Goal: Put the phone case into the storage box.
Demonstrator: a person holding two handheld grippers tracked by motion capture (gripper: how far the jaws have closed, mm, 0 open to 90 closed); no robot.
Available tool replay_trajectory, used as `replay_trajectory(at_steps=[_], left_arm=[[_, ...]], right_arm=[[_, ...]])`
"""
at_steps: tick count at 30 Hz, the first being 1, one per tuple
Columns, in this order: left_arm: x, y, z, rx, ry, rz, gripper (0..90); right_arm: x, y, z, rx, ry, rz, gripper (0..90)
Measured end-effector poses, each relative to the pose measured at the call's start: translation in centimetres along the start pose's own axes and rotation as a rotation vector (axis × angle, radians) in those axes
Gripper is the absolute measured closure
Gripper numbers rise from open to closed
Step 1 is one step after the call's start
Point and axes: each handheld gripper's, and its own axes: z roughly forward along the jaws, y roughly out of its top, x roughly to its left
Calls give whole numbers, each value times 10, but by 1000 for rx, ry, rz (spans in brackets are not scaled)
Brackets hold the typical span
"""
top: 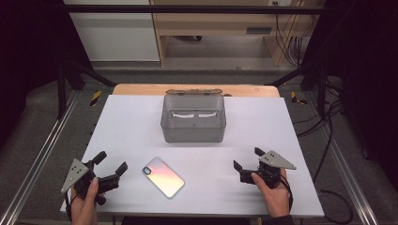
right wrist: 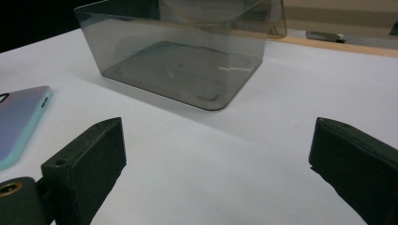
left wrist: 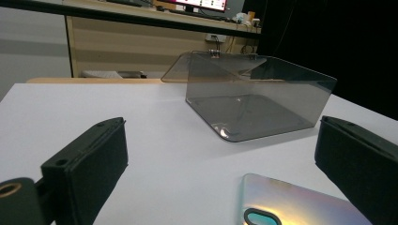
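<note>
High view, left hand-held gripper (top: 110,165): sat at the near left corner of the table (top: 126,136), held in the person's left hand (top: 84,199); its jaws stood wide apart with nothing between them, pointing up and to the right toward the phone.
Left gripper view, own jaws: the two black jaws rose at either side of the frame, far apart, with bare table between them and the phone (left wrist: 300,204) lying just ahead, nearer the right-hand jaw.
Right hand-held gripper (top: 245,158): sat at the near right of the table, held in the right hand (top: 274,190); its jaws were spread wide and gripped nothing, pointing left toward the middle of the table.
Right gripper view, own jaws: both black jaws stood well apart over bare white table, with the box (right wrist: 183,51) ahead and the phone (right wrist: 21,117) at the far left edge.
Phone (top: 163,176): lay flat on the table, back up, with an iridescent pink-to-pale-blue case, turned on a slant, camera end toward the upper left; it was between the two grippers, nearer the left one, touching neither.
Box (top: 193,118): a smoky see-through plastic box stood toward the far middle of the table, lid tipped open at the back, well apart from the phone and both grippers.
</note>
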Motion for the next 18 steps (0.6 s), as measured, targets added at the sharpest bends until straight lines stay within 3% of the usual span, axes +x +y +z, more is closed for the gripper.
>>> replay_trajectory(at_steps=[5, 7, 9, 10, 16, 17, 18], left_arm=[[1, -1, 0, -1, 0, -12, 27], [1, -1, 0, 0, 3, -16, 27], [1, -1, 0, 0, 3, -17, 27], [2, -1, -1, -1, 3, -18, 27], [3, -1, -1, -2, 3, -26, 27], [3, -1, -1, -2, 3, -26, 27], [3, -1, -1, -3, 0, -34, 27]], right_arm=[[7, 1, 4, 28, 12, -2, 45], [20, 5, 11, 93, 33, -19, 50], [24, 6, 13, 105, 45, -23, 56], [38, 11, 20, 166, 68, -50, 57], [79, 17, 37, 269, 135, -79, 66], [79, 17, 37, 269, 135, -79, 66], [94, 19, 42, 288, 156, -109, 66]])
